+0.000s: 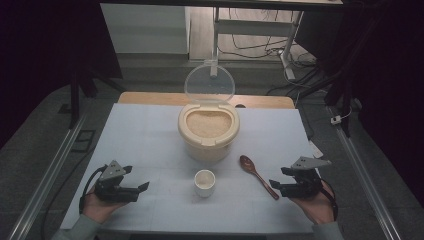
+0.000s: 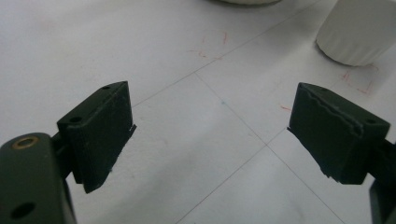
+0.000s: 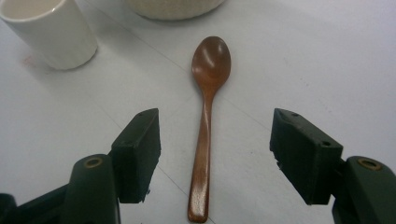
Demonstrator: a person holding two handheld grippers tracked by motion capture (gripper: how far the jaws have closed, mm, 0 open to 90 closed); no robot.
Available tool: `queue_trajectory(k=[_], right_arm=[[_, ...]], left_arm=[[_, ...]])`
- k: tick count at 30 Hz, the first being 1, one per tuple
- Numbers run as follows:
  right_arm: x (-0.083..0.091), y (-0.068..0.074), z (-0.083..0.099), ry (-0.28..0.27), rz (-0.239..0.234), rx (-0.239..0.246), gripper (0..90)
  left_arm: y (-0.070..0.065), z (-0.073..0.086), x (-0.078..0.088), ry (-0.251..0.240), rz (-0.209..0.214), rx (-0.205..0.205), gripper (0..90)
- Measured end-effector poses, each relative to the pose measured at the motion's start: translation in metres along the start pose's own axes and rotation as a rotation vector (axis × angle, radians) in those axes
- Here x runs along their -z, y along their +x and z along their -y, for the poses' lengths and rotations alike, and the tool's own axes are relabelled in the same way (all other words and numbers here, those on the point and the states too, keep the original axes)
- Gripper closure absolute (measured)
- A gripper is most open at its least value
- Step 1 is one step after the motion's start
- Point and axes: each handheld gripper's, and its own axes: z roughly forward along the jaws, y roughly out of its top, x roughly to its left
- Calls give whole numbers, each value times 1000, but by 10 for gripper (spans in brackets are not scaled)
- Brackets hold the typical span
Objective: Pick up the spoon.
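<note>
Lying flat on the white desk [image 1: 150, 135], the brown wooden spoon [image 3: 205, 126] has a glossy oval bowl facing up and a slim handle that widens slightly at its end. In the high view the spoon [image 1: 257, 176] sits right of centre, its bowl toward the container and its handle running toward the right hand-held gripper [image 1: 274, 186].

Just left of it stands a small white ceramic cup [image 1: 204, 182], apart from the spoon. Behind both sits a round cream plastic container of rice [image 1: 208, 131] with its clear hinged lid [image 1: 209, 82] raised upright. Nothing lies between the spoon and the jaws.

In the right gripper view the right hand-held gripper [image 3: 215, 154] has its two black jaws spread wide on either side of the handle, clear of the wood on both sides. The person's right hand [image 1: 315, 205] holds it low at the desk's near right edge, pointing inward.

The left hand-held gripper [image 2: 210, 135] is also wide apart over bare desk, with nothing between its jaws; the left hand [image 1: 100, 207] holds it at the near left, well apart from the cup.
</note>
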Motion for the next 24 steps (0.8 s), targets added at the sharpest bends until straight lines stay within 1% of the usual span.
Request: queue_trajectory(k=[2, 7, 10, 11, 12, 14, 16, 18, 20, 22, 24], right_arm=[[1, 1, -9, 33, -7, 4, 341], [-2, 4, -32, 112, -18, -11, 346], [-7, 5, -42, 148, -28, -24, 348], [-7, 5, -42, 148, -28, -24, 348], [-11, 5, -46, 173, -32, -29, 348], [-16, 7, -48, 190, -36, -39, 350], [-21, 8, -48, 206, -41, -38, 356], [-27, 9, -47, 235, -50, -43, 358], [-31, 8, -45, 259, -51, -39, 359], [-33, 8, -43, 285, -54, -46, 359], [-36, 8, -41, 308, -45, -47, 358]], left_arm=[[0, 0, 0, 3, 4, 2, 135], [-1, -1, -3, 11, 10, -5, 134], [0, -1, -3, 12, 12, -5, 134], [0, -1, -3, 12, 12, -5, 134], [0, -1, -4, 13, 13, -5, 134], [-1, -1, -4, 15, 13, -9, 134], [-1, -1, -4, 17, 12, -12, 134], [-1, -1, -4, 18, 12, -13, 134], [-1, -1, -4, 20, 12, -14, 134], [-1, -1, -5, 21, 13, -14, 134], [-1, -1, -5, 23, 13, -14, 133]])
